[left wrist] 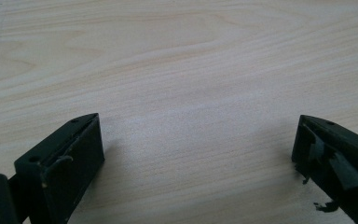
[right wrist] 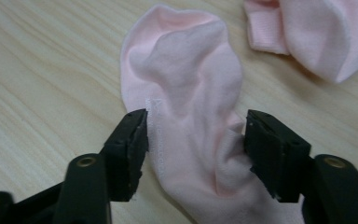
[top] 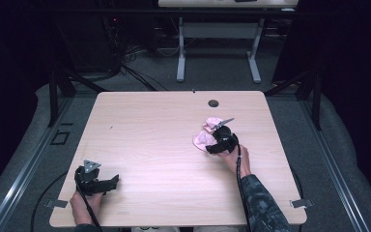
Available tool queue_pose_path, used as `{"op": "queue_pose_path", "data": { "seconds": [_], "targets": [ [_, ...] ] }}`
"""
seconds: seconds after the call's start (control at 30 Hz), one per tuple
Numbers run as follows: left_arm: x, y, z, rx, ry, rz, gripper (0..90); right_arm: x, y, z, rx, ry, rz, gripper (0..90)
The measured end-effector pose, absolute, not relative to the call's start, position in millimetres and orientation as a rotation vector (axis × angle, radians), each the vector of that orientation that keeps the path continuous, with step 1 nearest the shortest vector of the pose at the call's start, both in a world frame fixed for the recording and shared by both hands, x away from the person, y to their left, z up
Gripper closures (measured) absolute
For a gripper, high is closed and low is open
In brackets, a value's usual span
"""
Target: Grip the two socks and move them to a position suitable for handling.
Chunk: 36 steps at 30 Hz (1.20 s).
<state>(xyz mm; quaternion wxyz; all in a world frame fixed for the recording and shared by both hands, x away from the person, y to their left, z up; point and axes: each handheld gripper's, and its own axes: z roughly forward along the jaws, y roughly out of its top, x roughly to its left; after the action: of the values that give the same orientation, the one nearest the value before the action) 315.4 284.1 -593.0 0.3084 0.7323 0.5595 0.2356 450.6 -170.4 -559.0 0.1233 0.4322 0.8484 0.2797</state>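
Tongs [right wrist: 196, 135] astride pink sock [right wrist: 191, 93] (unclamped)

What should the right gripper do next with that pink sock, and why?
Probably close. The right gripper has its jaws open on either side of the near sock, which lies bunched between them on the table. Closing would pinch it for lifting. The second sock lies apart, and the left gripper sits open over bare wood.

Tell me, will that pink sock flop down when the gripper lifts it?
Probably yes. The pink sock lies wrinkled and soft between the right gripper fingers, so it should droop. It looks thin, likely very light. Pushed on the table, it would probably bunch up, not roll.
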Motion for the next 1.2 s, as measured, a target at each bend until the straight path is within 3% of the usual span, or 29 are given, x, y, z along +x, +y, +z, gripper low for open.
{"op": "queue_pose_path", "data": {
  "seconds": [0.1,0.27,0.37,0.6,0.77,1.1,1.17,1.2],
  "targets": [
    [315,284,-593,1.935,1.479,0.624,2.0,451,-170,-562,1.259,2.489,0.794,48.9],
    [315,284,-593,1.936,1.478,0.626,2.1,446,-170,-565,1.234,2.483,0.844,74.7],
    [315,284,-593,1.935,1.479,0.626,2.1,444,-172,-564,1.230,2.502,0.871,81.2],
    [315,284,-593,1.933,1.480,0.627,2.4,415,-171,-536,1.177,2.539,1.022,82.3],
    [315,284,-593,1.933,1.482,0.628,2.5,370,-160,-512,1.077,2.584,1.123,82.2],
    [315,284,-593,1.932,1.482,0.628,2.5,314,-125,-537,0.970,2.754,1.060,80.9],
    [315,284,-593,1.933,1.483,0.626,2.5,312,-122,-547,0.961,2.775,1.014,75.0],
    [315,284,-593,1.933,1.482,0.627,2.5,312,-121,-550,0.971,2.787,1.010,65.9]
  ]
}}
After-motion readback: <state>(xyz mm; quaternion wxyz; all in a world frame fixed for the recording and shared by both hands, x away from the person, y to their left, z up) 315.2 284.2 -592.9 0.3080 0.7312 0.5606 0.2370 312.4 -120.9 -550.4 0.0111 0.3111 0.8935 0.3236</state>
